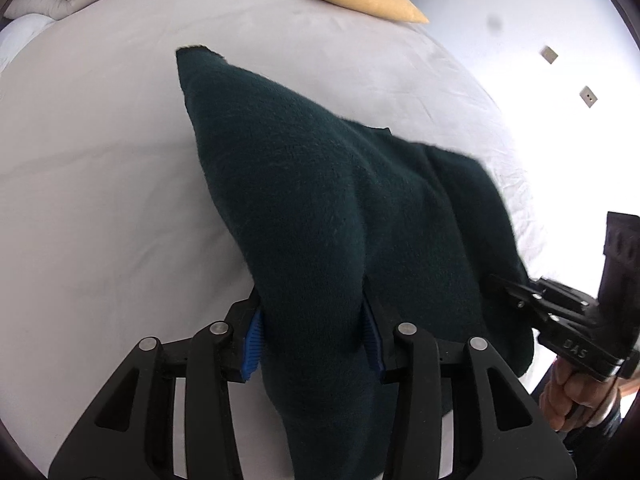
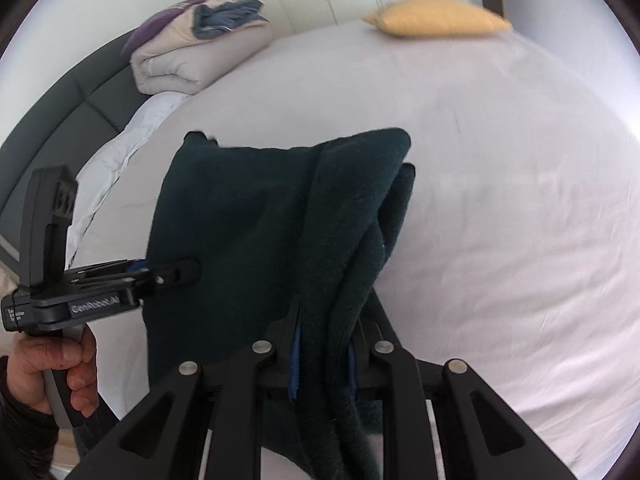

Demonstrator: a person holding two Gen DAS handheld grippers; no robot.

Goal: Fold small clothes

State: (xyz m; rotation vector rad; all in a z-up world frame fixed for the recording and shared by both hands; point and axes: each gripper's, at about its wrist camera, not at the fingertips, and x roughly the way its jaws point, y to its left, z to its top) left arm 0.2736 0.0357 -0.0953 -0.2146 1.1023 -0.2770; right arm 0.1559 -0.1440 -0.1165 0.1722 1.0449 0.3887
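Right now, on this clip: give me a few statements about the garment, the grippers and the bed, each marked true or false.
1. Both grippers grip the same dark green garment. True: the left gripper and the right gripper each pinch its fabric.
2. The garment lies flat and untouched on the bed. False: its near part is held up between the two grippers, and its far end trails toward the bed.
3. A yellow pillow lies at the far side of the bed. True.
4. The right gripper holds a single thin layer. False: a bunched, doubled-up fold of fabric sits between its pads.
5. A folded duvet sits by the headboard. True.
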